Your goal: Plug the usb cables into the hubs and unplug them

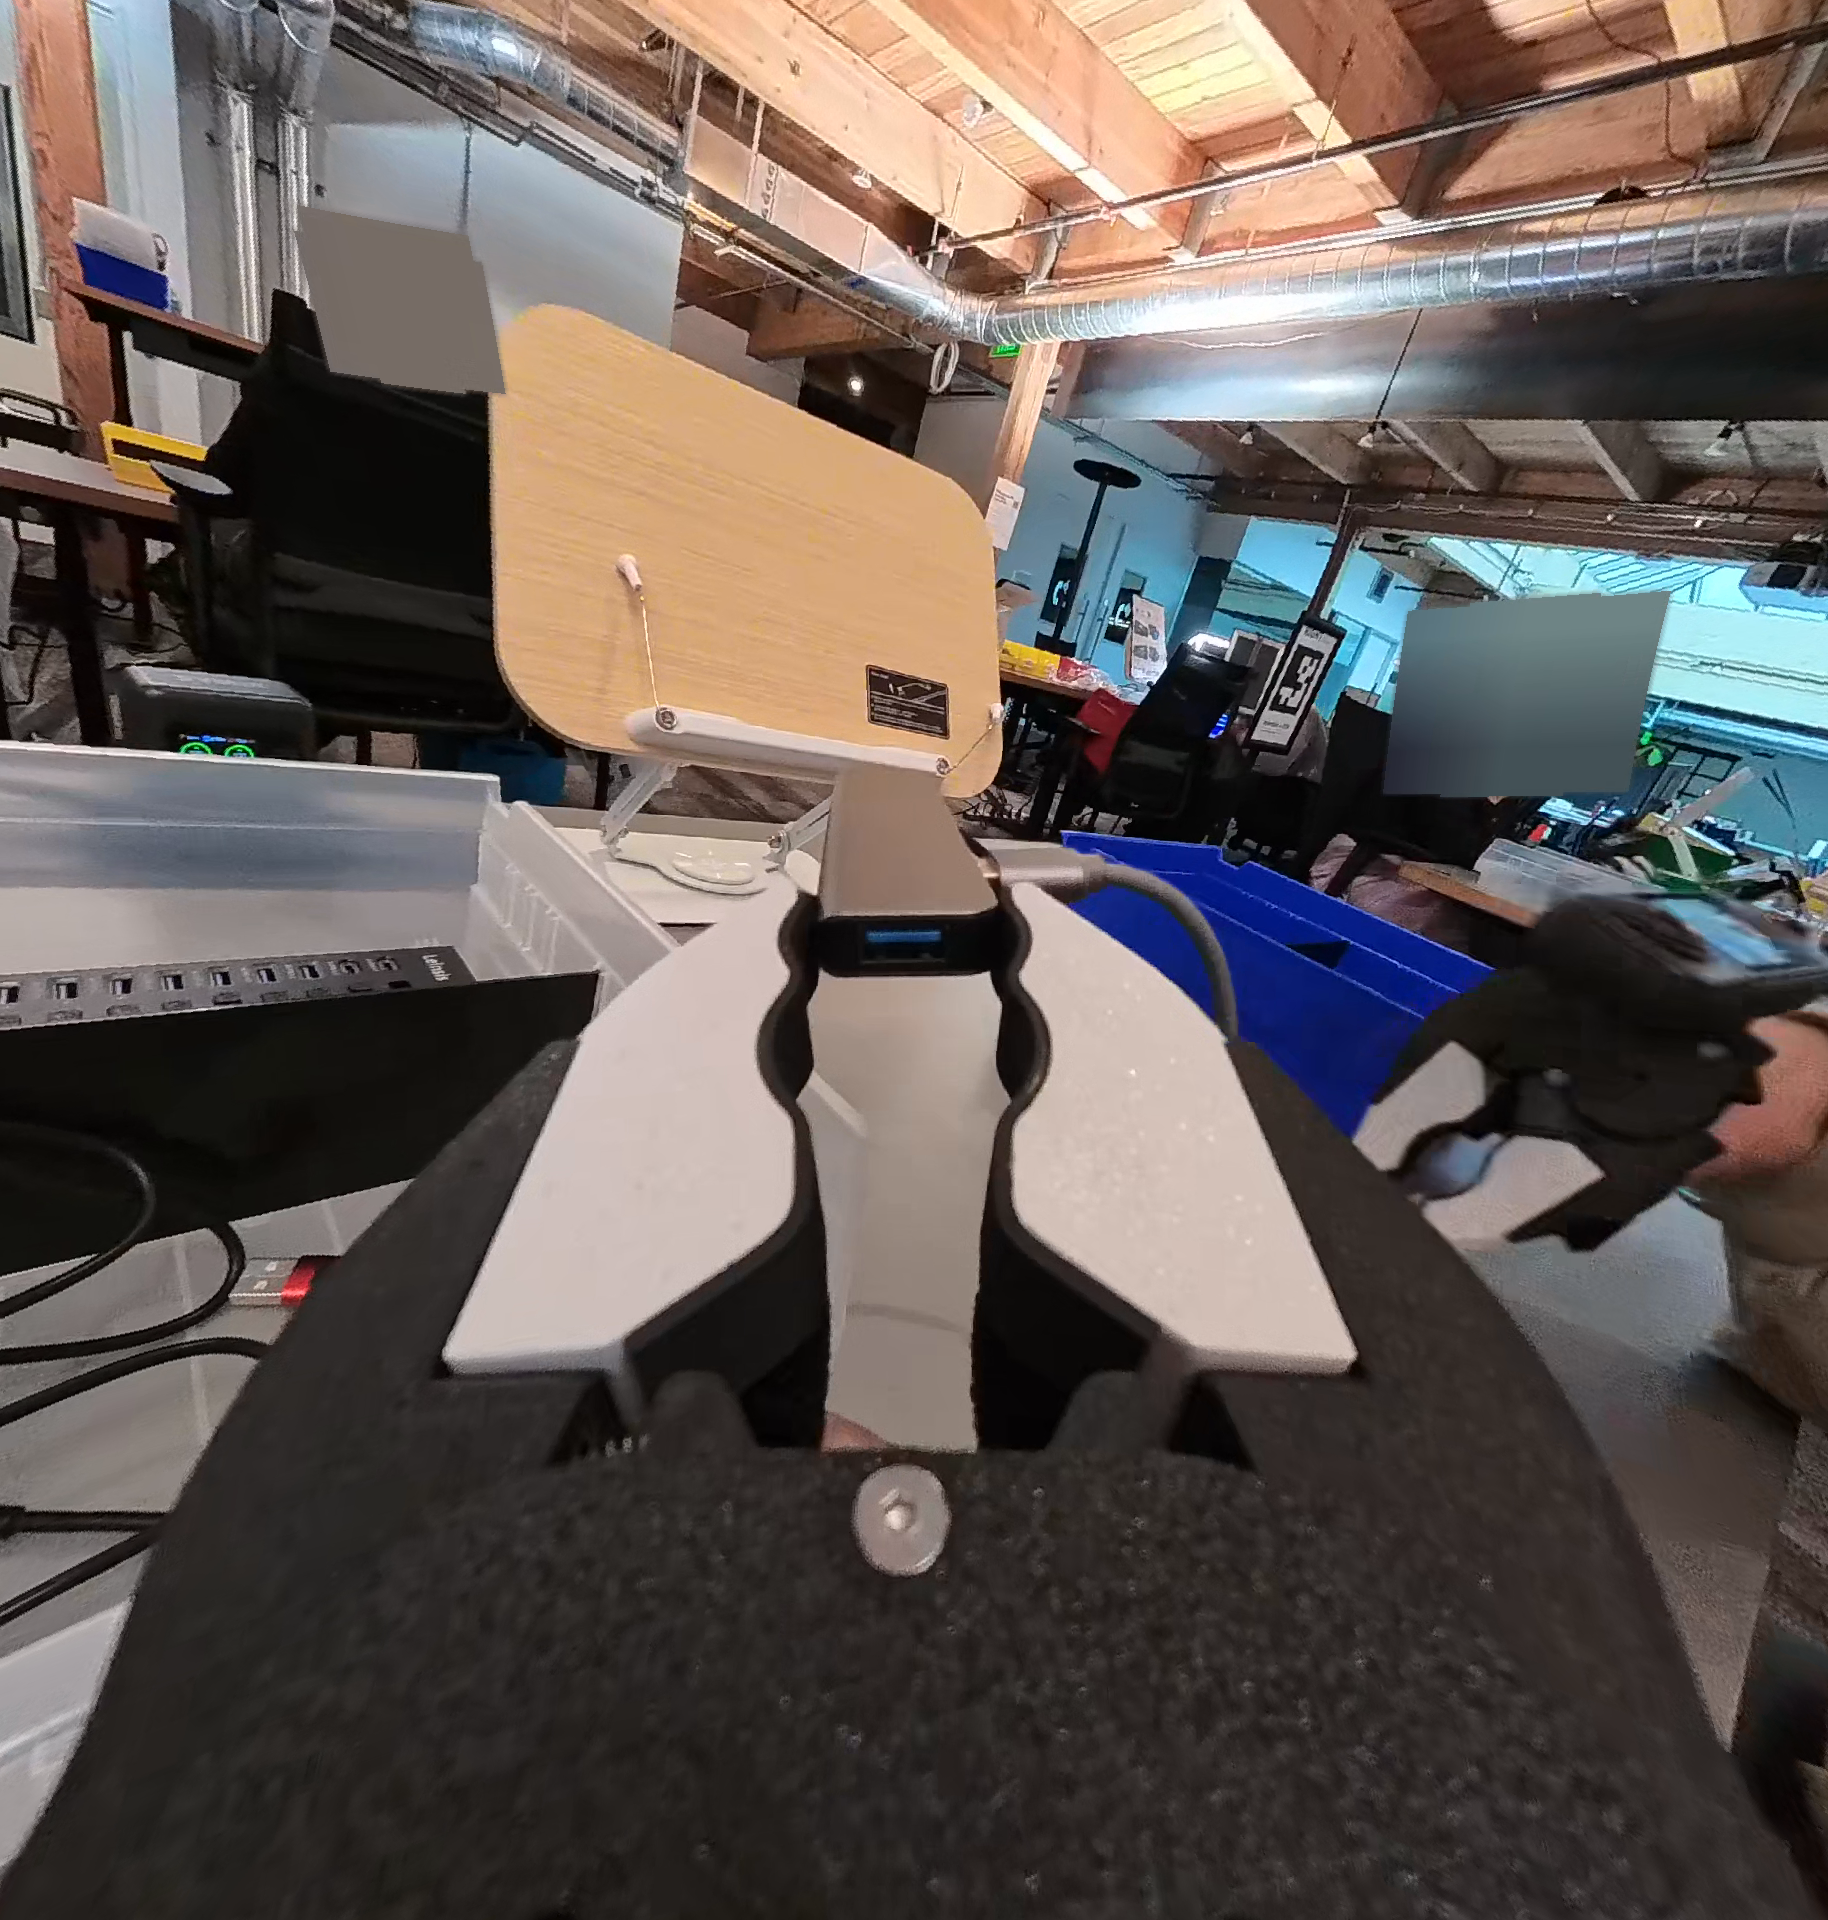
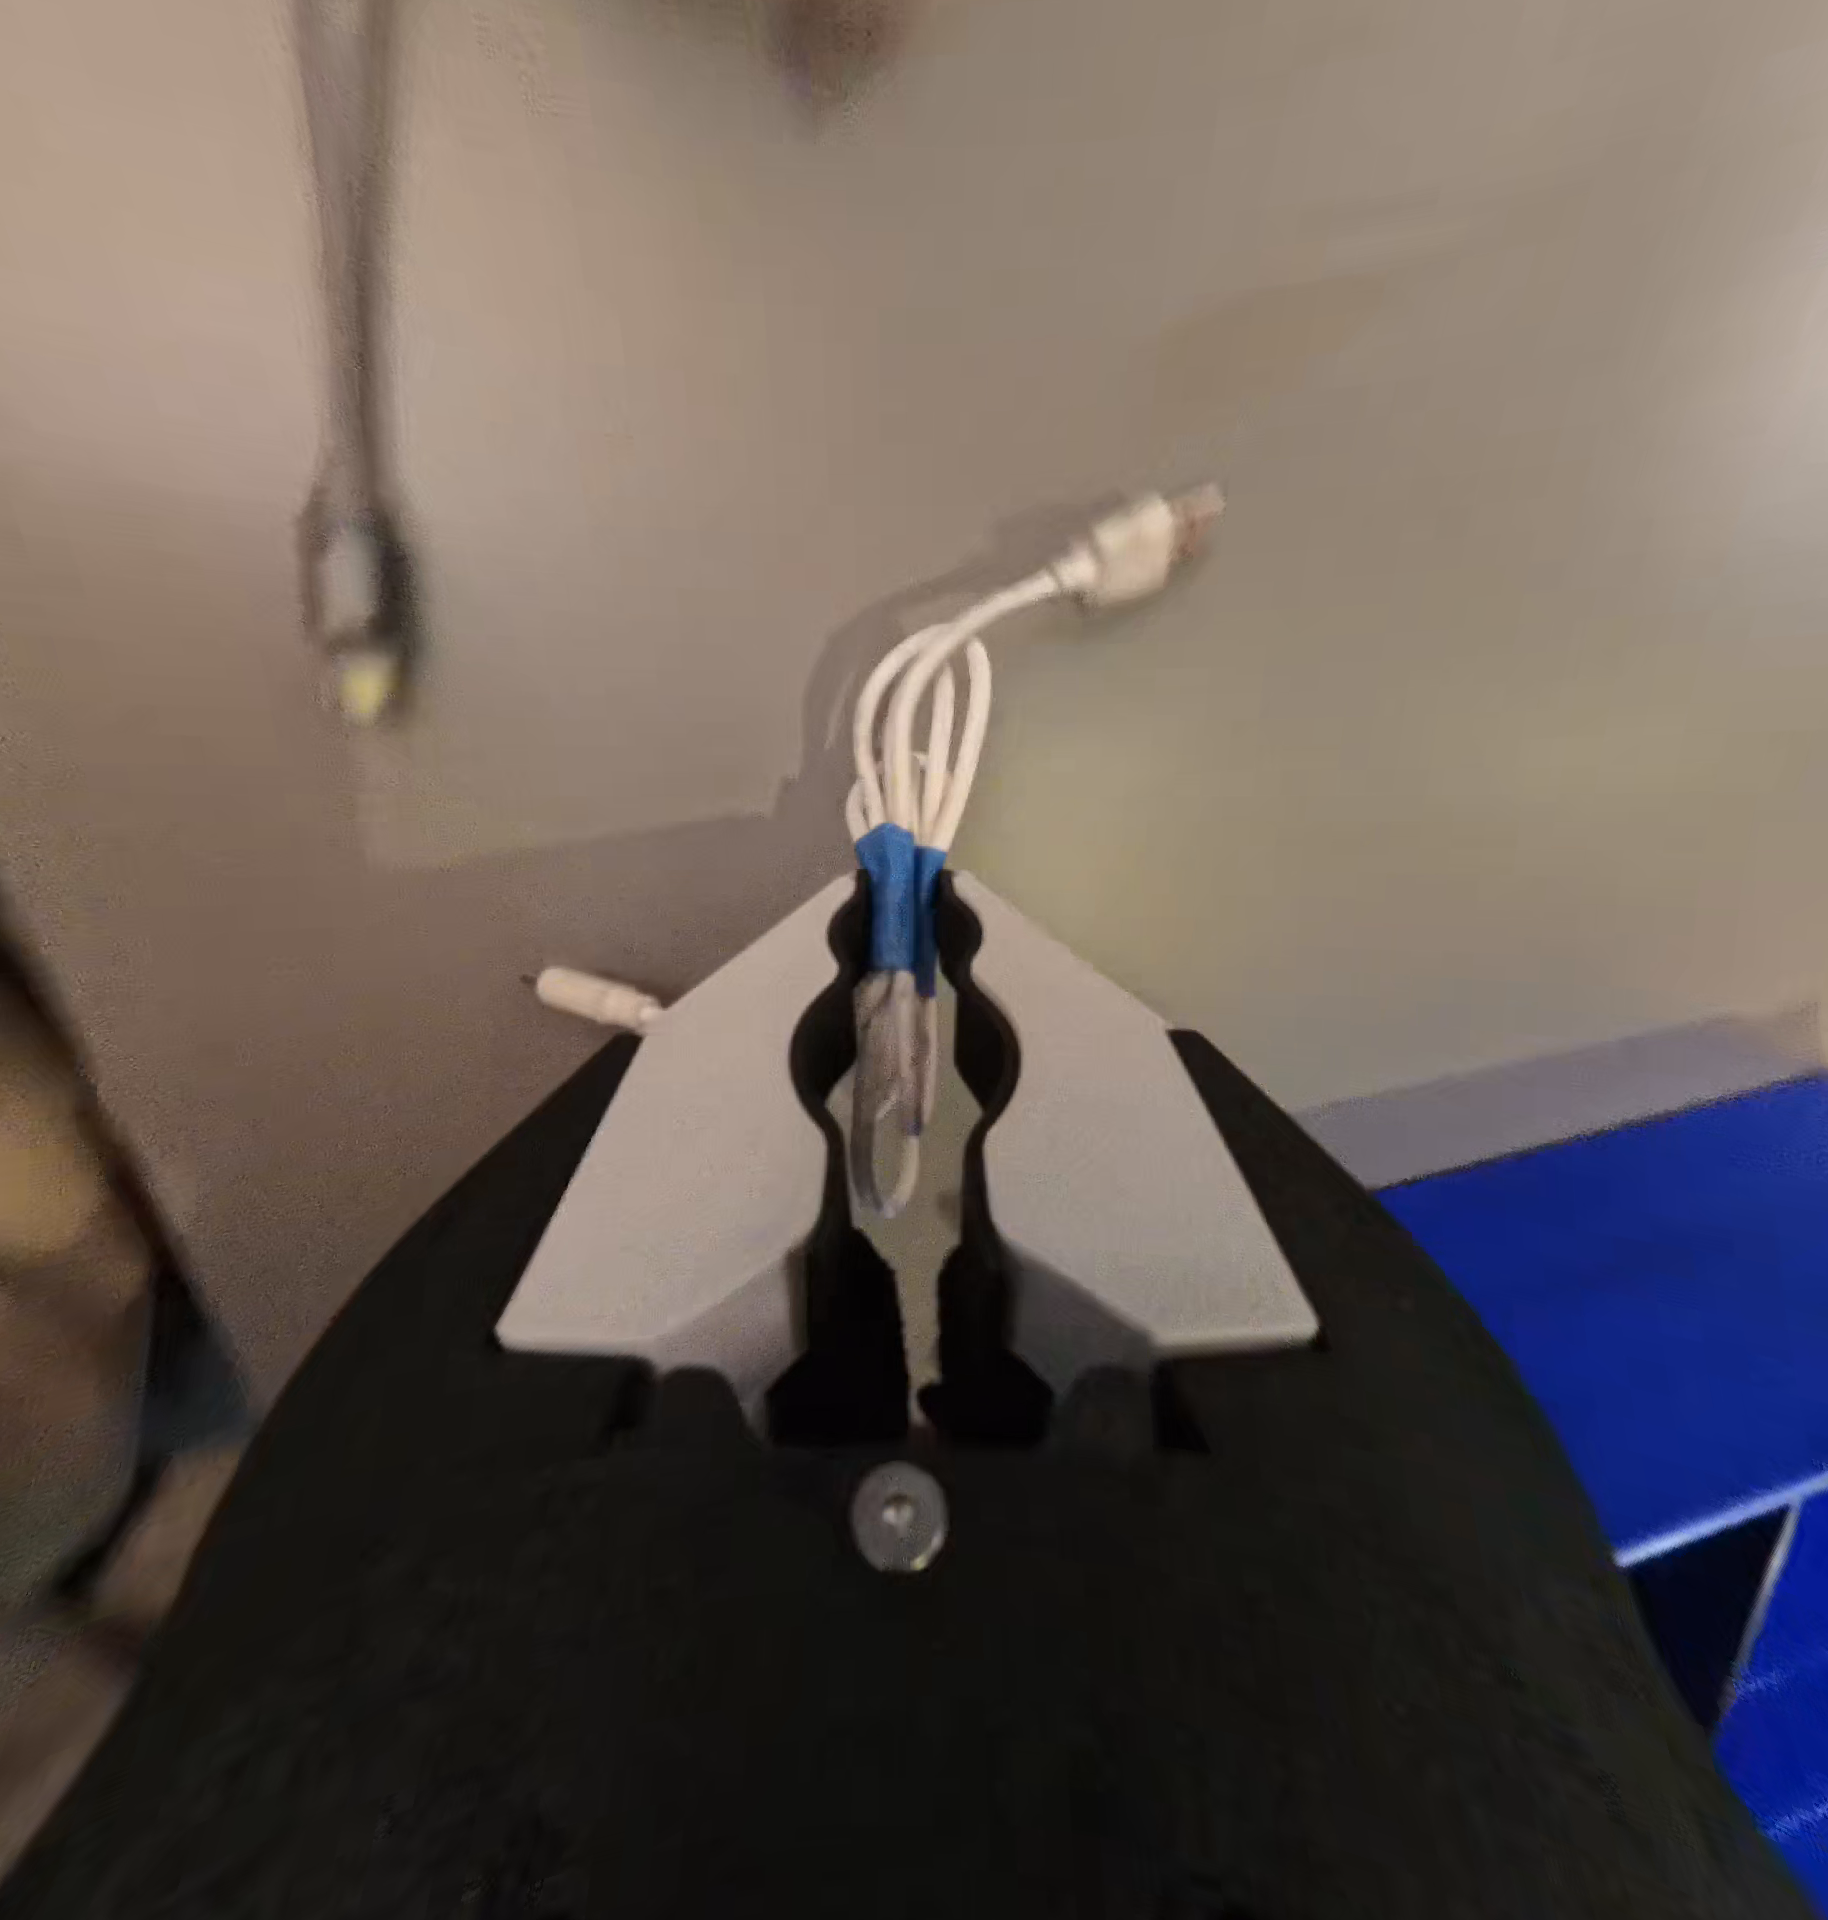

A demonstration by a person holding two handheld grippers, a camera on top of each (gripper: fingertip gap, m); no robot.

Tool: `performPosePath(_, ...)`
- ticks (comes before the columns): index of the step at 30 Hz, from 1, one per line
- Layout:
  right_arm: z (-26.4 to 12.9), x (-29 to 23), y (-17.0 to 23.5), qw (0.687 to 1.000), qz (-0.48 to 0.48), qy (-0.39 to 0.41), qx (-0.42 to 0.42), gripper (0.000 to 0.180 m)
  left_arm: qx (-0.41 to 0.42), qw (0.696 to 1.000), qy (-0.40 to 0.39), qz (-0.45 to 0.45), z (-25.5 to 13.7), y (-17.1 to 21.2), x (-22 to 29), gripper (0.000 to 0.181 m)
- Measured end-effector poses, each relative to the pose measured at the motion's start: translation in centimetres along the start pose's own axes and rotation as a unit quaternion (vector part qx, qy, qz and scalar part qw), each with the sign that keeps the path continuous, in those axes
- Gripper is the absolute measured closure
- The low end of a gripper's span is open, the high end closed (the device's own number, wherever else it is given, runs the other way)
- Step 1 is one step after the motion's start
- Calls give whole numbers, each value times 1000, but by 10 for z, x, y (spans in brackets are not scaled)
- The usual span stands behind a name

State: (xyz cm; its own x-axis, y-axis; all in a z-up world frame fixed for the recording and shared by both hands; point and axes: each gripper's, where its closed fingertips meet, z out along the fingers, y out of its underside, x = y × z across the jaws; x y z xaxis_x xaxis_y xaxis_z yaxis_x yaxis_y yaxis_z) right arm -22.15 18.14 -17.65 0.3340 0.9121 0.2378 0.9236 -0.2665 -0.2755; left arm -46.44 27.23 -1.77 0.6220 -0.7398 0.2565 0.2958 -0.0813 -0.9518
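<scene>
The left gripper [image 1: 905, 951] jaws clamp a slim grey metal USB hub [image 1: 894, 862]; the right gripper [image 2: 897, 904] jaws pinch a blue-taped, coiled white USB cable [image 2: 915, 727].

**Writing in view, and what bears it**

A white brand word stands on the end of the long black multi-port USB hub [image 1: 266, 997]. A small black printed label [image 1: 907, 702] sits on the pale wooden tilted board [image 1: 744, 561]; its print is too small to read. The right wrist view shows no writing.
</scene>
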Motion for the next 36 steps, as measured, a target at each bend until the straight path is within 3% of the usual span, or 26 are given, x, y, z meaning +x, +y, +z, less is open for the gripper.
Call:
performPosePath(3,-14,-27,6,996,-77,-51,7,169,-8,1000,3,4,4,4,3,148)
performPosePath(6,-16,-33,9,995,-78,-63,10,166,-14,1000,7,8,7,7,8,148)
performPosePath(9,-22,-25,-7,996,-17,-60,62,147,-15,1000,7,15,8,8,12,149)
performPosePath(13,-24,-12,-37,982,124,-64,126,138,-16,1000,4,18,8,9,13,149)
performPosePath(15,-16,13,-47,960,236,-21,147,141,-17,1000,4,17,8,9,12,149)
performPosePath(17,-6,4,-60,920,339,-106,165,144,-15,1000,2,13,7,9,10,149)
performPosePath(19,5,-10,-60,896,382,-174,147,144,-13,1000,0,10,6,7,8,149)
performPosePath(24,20,-7,-50,893,399,-165,128,146,-11,1000,-3,6,6,7,4,149)
performPosePath(26,23,-3,-48,897,396,-150,127,156,-14,1000,0,5,7,9,5,149)
performPosePath(28,21,-3,-52,897,388,-155,144,176,-15,1000,1,7,7,9,6,149)
performPosePath(31,12,-5,-62,910,343,-154,172,177,-17,1000,4,5,8,10,7,149)
performPosePath(33,4,3,-65,937,284,-94,182,178,-17,1000,5,5,8,11,7,149)
performPosePath(36,-24,45,-63,956,189,117,190,178,-18,1000,5,5,9,11,8,149)
